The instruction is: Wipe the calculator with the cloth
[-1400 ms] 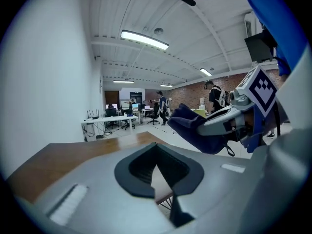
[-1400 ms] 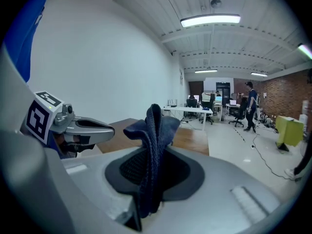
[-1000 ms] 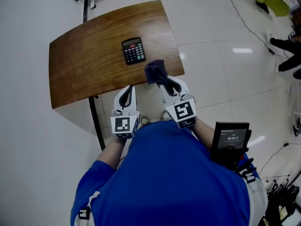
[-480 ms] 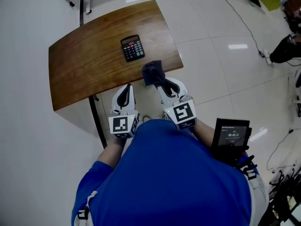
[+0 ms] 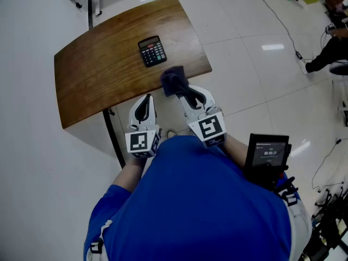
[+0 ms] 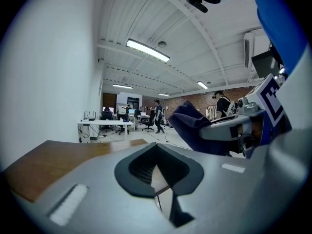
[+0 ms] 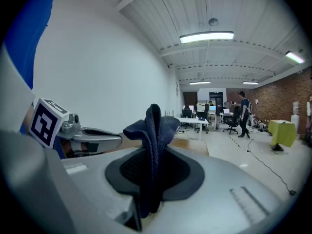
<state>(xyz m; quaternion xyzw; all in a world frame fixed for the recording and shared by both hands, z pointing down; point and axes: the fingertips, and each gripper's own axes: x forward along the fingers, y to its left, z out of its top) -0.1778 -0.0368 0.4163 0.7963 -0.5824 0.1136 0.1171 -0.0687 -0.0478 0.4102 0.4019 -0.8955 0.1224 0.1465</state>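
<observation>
The right gripper (image 5: 184, 93) pinched the cloth (image 5: 173, 80) tight, ready for wiping. The calculator (image 5: 151, 51) lay on the table (image 5: 92, 80) just ahead. The left gripper (image 5: 144, 106) hung back, jaws pressed together, empty.

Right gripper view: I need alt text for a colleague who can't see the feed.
The right gripper is shut on a dark blue cloth, whose folds stand up from between the jaws. The left gripper shows at the left, and far behind stand desks and distant people under ceiling lights.
</observation>
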